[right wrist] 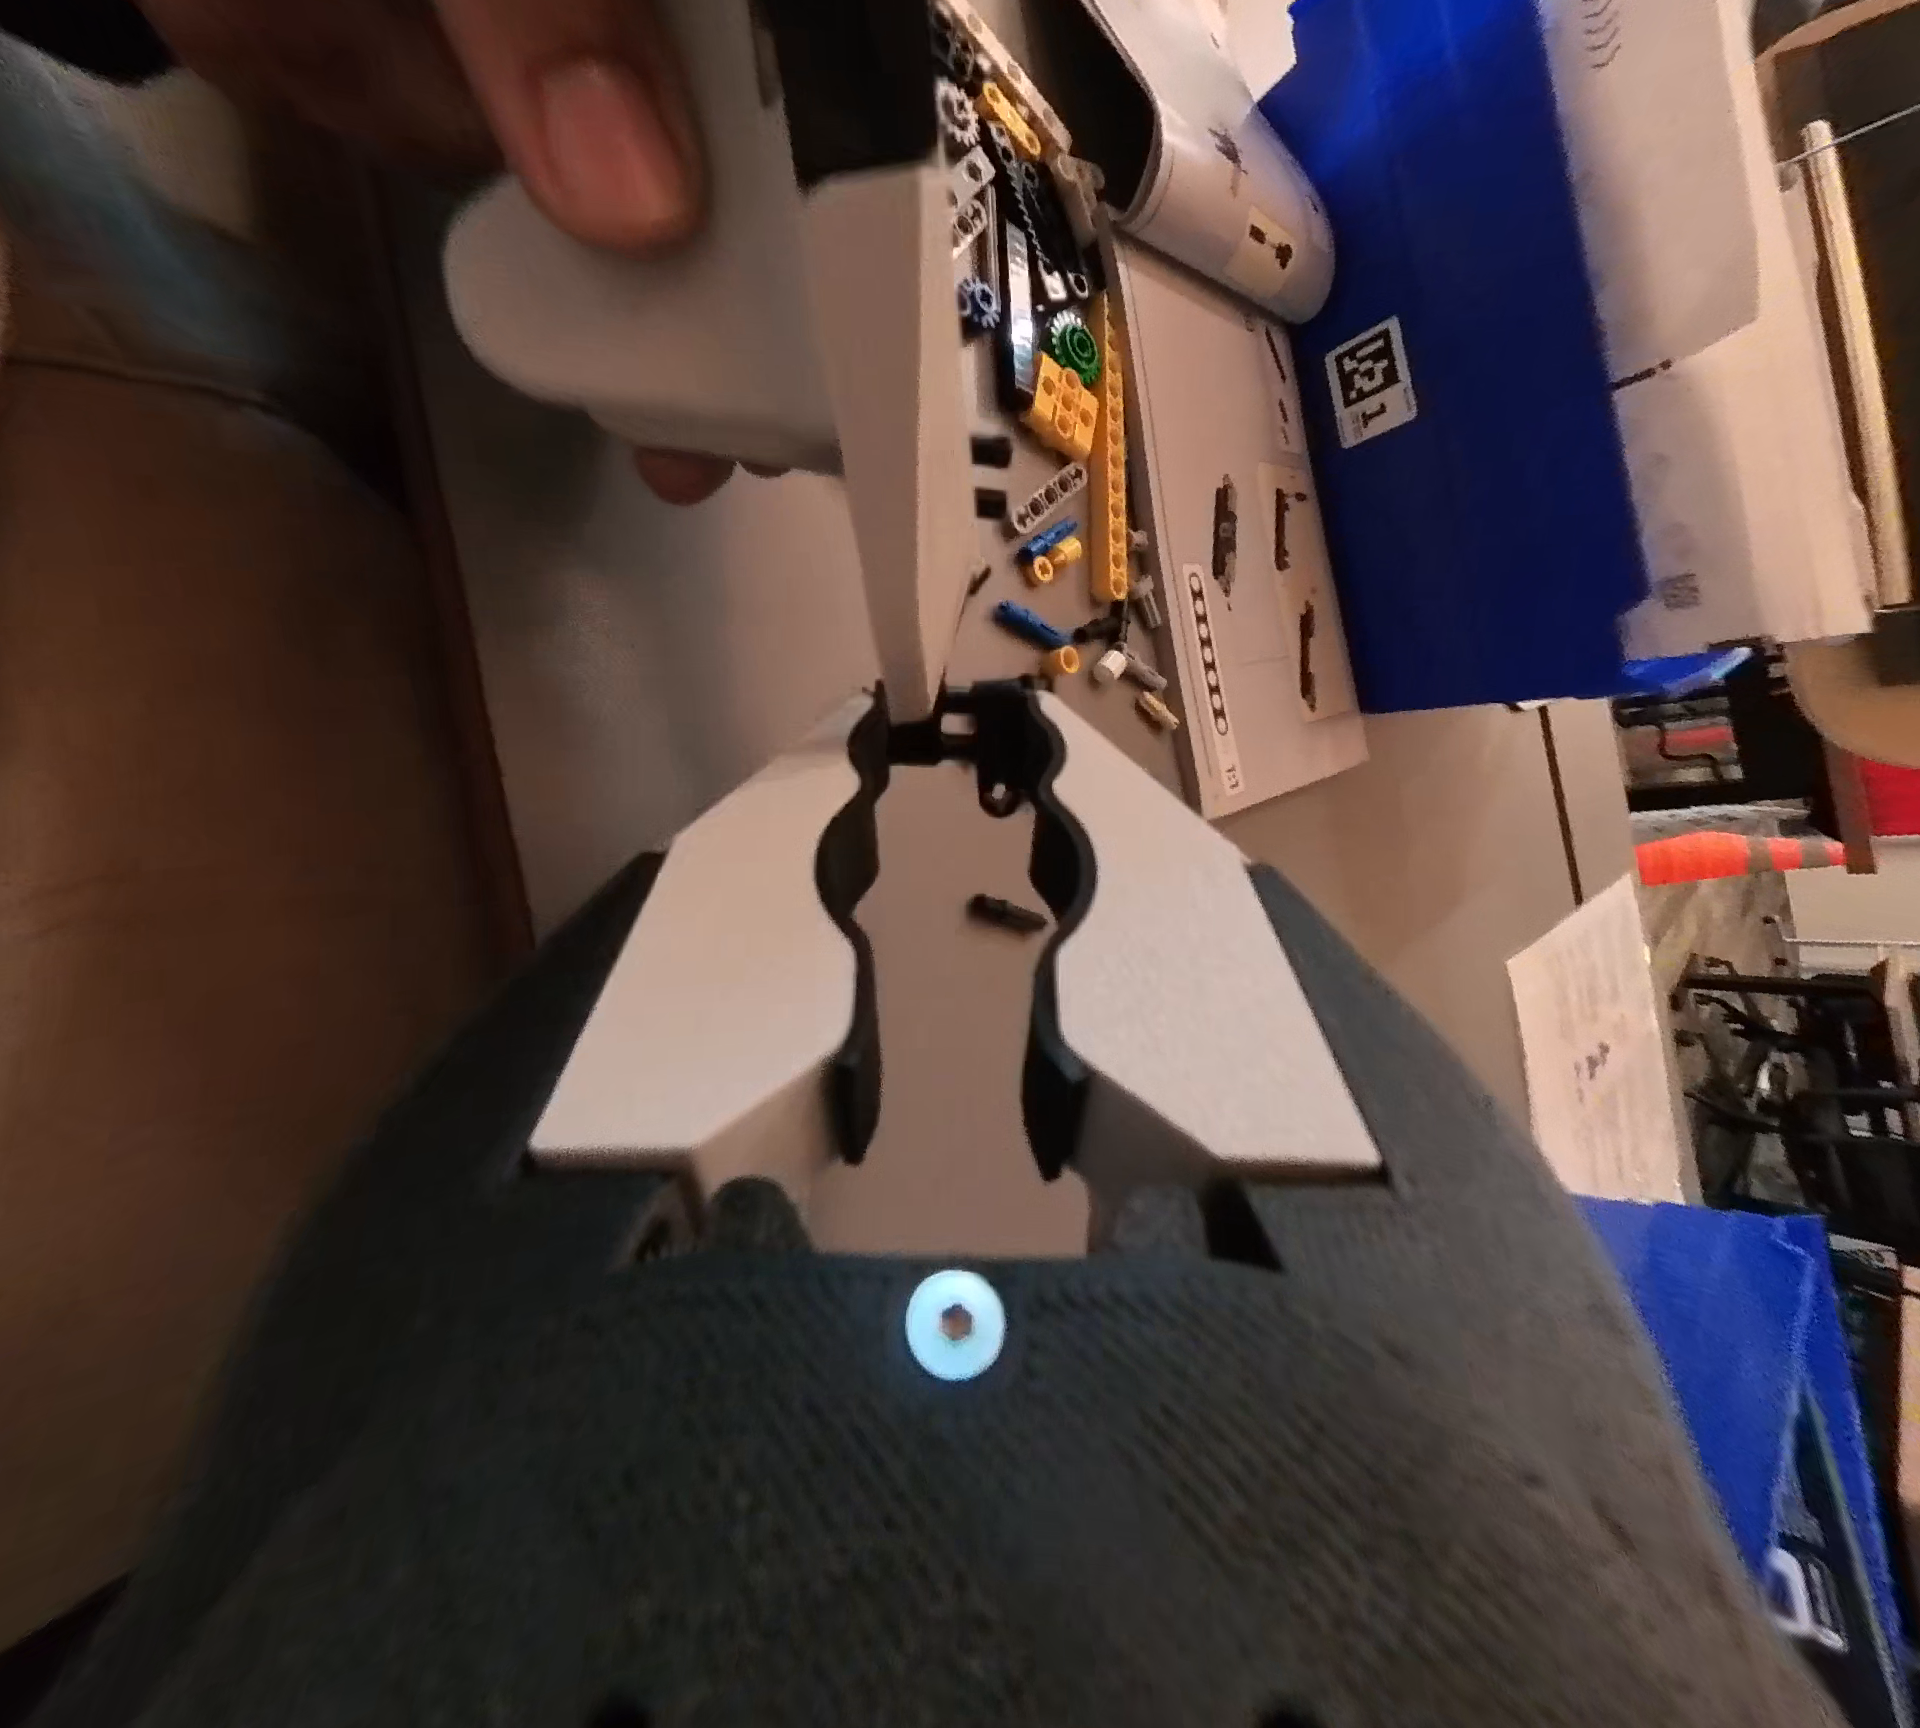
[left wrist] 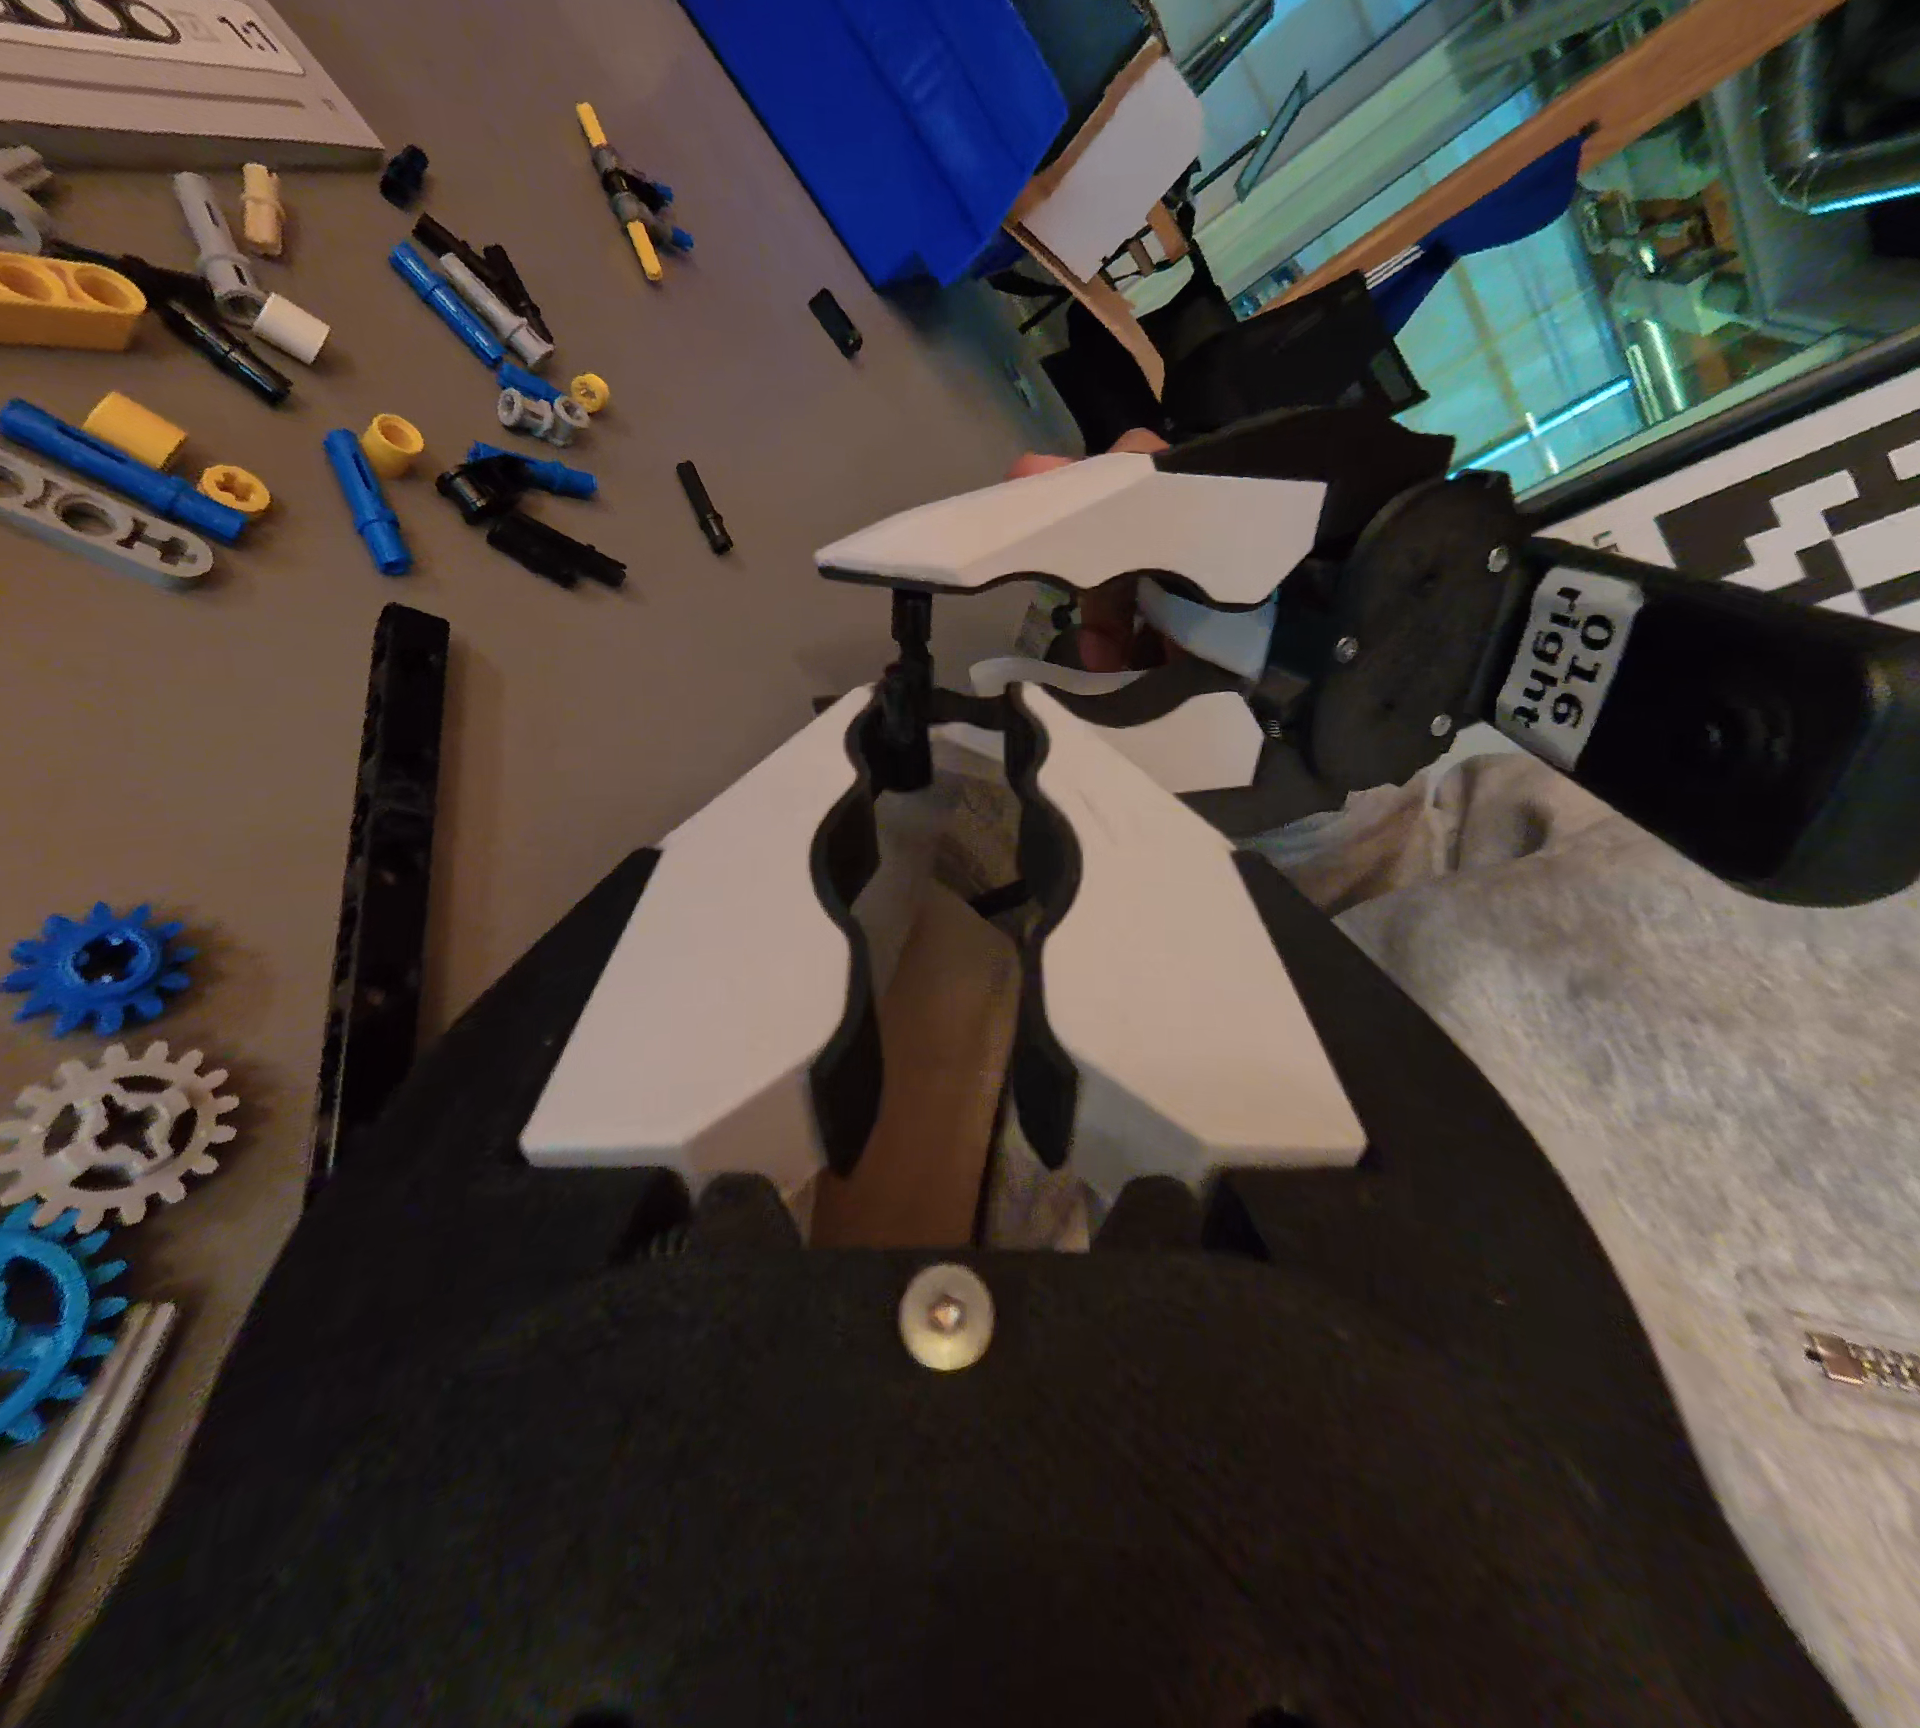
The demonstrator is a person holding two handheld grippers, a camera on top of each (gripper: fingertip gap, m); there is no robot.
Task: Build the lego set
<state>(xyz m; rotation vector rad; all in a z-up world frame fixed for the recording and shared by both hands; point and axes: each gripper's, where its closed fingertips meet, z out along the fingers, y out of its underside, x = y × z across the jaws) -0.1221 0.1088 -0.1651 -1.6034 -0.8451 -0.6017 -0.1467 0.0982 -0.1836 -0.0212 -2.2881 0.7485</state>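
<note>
My left gripper (left wrist: 940,707) is shut on a small black lego connector piece (left wrist: 906,733) at its fingertips. A black pin (left wrist: 911,629) stands up from the piece to the right gripper (left wrist: 914,618), which comes in from the right. In the right wrist view my right gripper (right wrist: 961,722) is shut on the same small black piece (right wrist: 987,743), held across its tips. One of the left gripper's white fingers (right wrist: 883,431) comes down from above and touches the piece. A person's thumb (right wrist: 603,120) rests on that gripper. Both grippers are off the table's front edge.
Loose blue, black and yellow pins (left wrist: 457,307), a long black beam (left wrist: 390,847), a blue gear (left wrist: 99,966) and a grey gear (left wrist: 120,1133) lie on the grey table. An instruction booklet (right wrist: 1268,598), a blue bin (left wrist: 883,47) and a yellow beam (right wrist: 1114,473) are farther off.
</note>
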